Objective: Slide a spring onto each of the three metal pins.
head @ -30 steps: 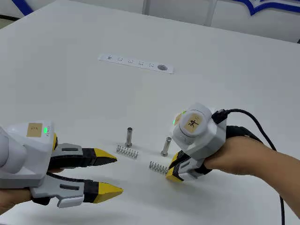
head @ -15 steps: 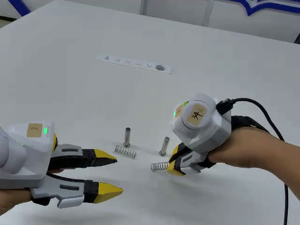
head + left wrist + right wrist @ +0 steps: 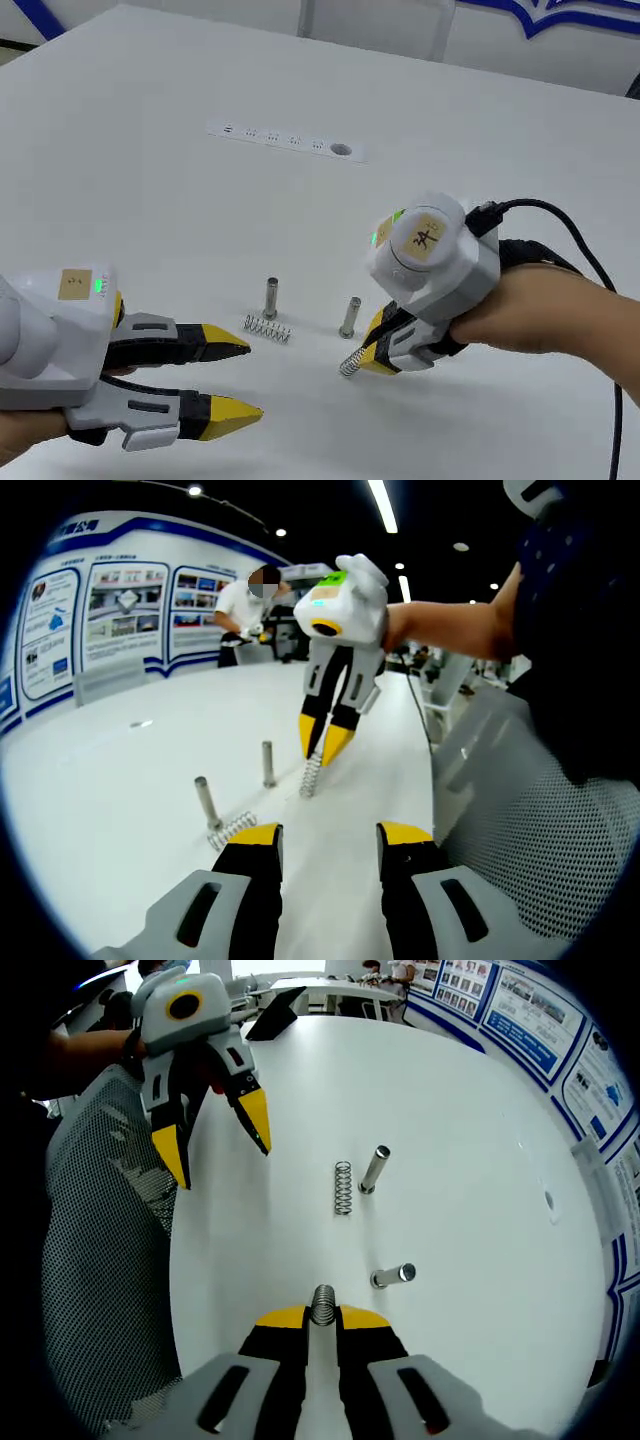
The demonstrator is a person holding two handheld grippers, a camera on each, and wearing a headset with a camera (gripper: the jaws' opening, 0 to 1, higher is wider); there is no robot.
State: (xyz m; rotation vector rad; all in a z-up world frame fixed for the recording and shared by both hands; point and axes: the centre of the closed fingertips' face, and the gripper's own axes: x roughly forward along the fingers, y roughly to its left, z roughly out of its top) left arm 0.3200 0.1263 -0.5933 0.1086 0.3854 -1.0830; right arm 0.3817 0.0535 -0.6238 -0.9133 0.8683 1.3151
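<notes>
Two short metal pins (image 3: 270, 297) (image 3: 350, 316) stand upright on the white table (image 3: 150, 200). One spring (image 3: 267, 328) lies flat beside the left pin. My right gripper (image 3: 375, 355) is shut on a second spring (image 3: 350, 363), which slants down from its yellow tips just right of the nearer pin. In the right gripper view that spring (image 3: 322, 1305) sticks out between the tips of my right gripper (image 3: 322, 1318), with the pins (image 3: 393, 1276) (image 3: 375, 1168) ahead. My left gripper (image 3: 245, 378) stands open at the lower left, holding nothing. In the left gripper view, the left gripper (image 3: 330, 840) faces the held spring (image 3: 311, 773).
A white power strip (image 3: 288, 140) lies flat farther back on the table. A black cable (image 3: 560, 215) trails from the right gripper over the person's wrist. In the left gripper view a person stands far off, by wall posters.
The right gripper has raised its spring off the table, from lying flat to slanting down from the tips, and has shifted slightly right. The left gripper has stayed put.
</notes>
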